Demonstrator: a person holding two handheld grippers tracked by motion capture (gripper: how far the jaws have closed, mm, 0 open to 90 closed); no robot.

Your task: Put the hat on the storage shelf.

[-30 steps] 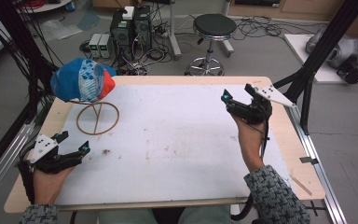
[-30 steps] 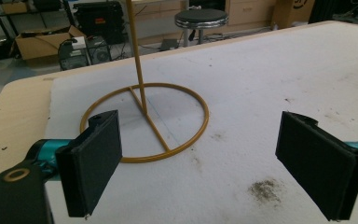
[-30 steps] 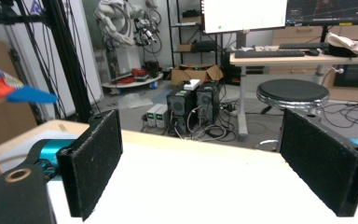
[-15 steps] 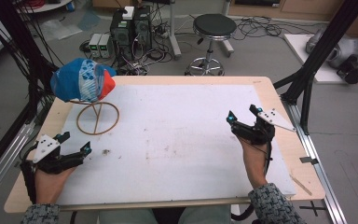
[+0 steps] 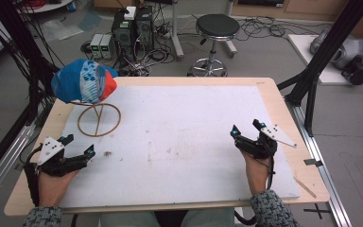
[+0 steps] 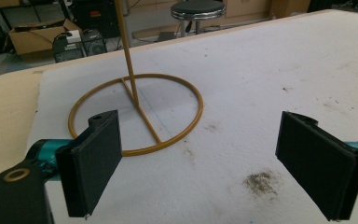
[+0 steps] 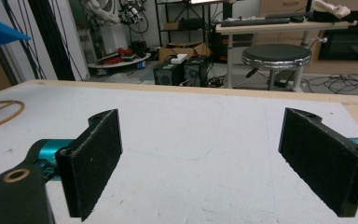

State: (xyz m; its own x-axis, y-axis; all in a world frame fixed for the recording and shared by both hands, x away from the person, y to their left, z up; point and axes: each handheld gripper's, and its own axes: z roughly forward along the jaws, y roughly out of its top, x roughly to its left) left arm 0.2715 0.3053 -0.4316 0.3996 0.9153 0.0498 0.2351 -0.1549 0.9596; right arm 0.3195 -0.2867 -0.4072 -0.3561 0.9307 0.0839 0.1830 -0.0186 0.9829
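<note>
High view: left gripper (image 5: pixel 78 146) is resting at lower left of the frame on the white mat (image 5: pixel 179 137), jaws spread, holding nothing. Right gripper (image 5: pixel 248 128) is sitting at mid-right, jaws also apart & empty. Cap (image 5: pixel 82 86) is perching on the gold wire stand (image 5: pixel 99 120) at upper left, just beyond the left gripper.

Left gripper view: black pads (image 6: pixel 95 163) are standing wide apart w/ nothing between; stand's ring and rod (image 6: pixel 135 109) are lying ahead, centre-left.

Right gripper view: pads (image 7: pixel 95 158) are gaping, bare mat between; stool (image 7: pixel 276 56) is standing past the table edge, upper right.
</note>
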